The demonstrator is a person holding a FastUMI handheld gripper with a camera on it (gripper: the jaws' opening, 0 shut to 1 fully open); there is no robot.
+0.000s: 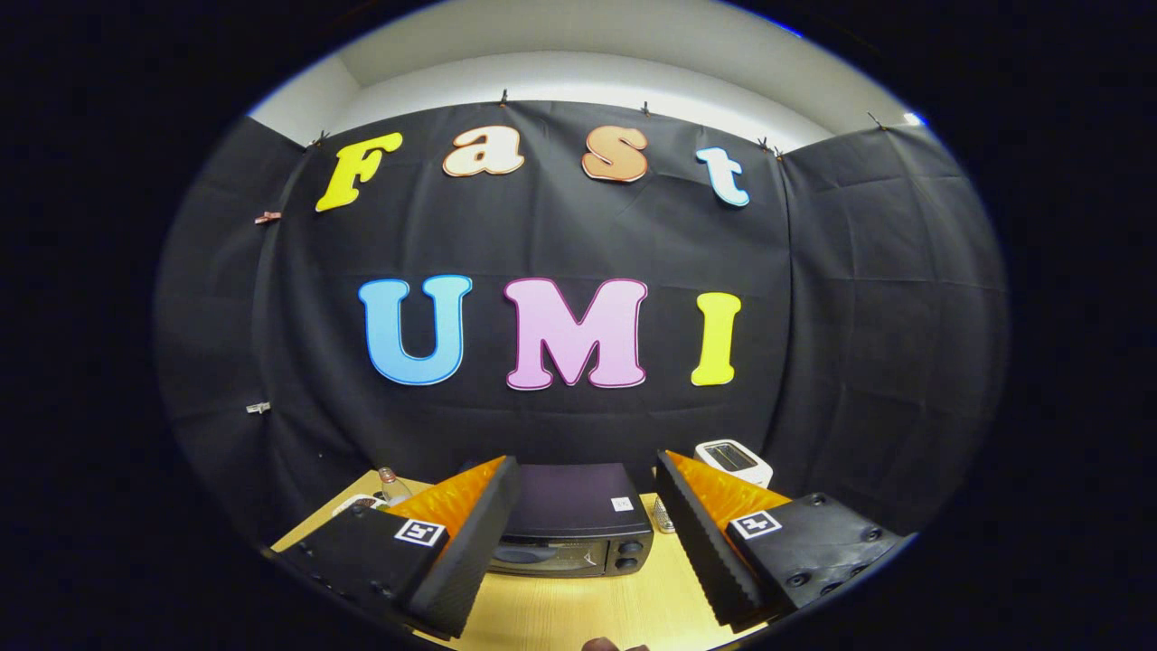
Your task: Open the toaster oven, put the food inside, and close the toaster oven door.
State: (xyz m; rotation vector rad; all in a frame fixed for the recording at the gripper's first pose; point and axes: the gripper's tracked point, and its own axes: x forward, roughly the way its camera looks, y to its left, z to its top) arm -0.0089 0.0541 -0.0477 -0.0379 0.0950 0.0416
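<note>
Wooden desk (587,606) up against the black cloth wall. Oven (571,529) sits just beyond the jaws, between them, door shut and facing the camera, long side running left to right. Gripper (586,533) jaws are spread wide, holding nothing. White toaster (734,461) back right, small bottle (391,485) back left.

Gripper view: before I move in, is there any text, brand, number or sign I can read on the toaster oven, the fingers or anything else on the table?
Toaster oven: small white sticker on top, too small to read.
Gripper, open: square black-and-white marker tags on each finger, patterns, not words.
White toaster: no readable text.
Bottle: label too small to read.
</note>
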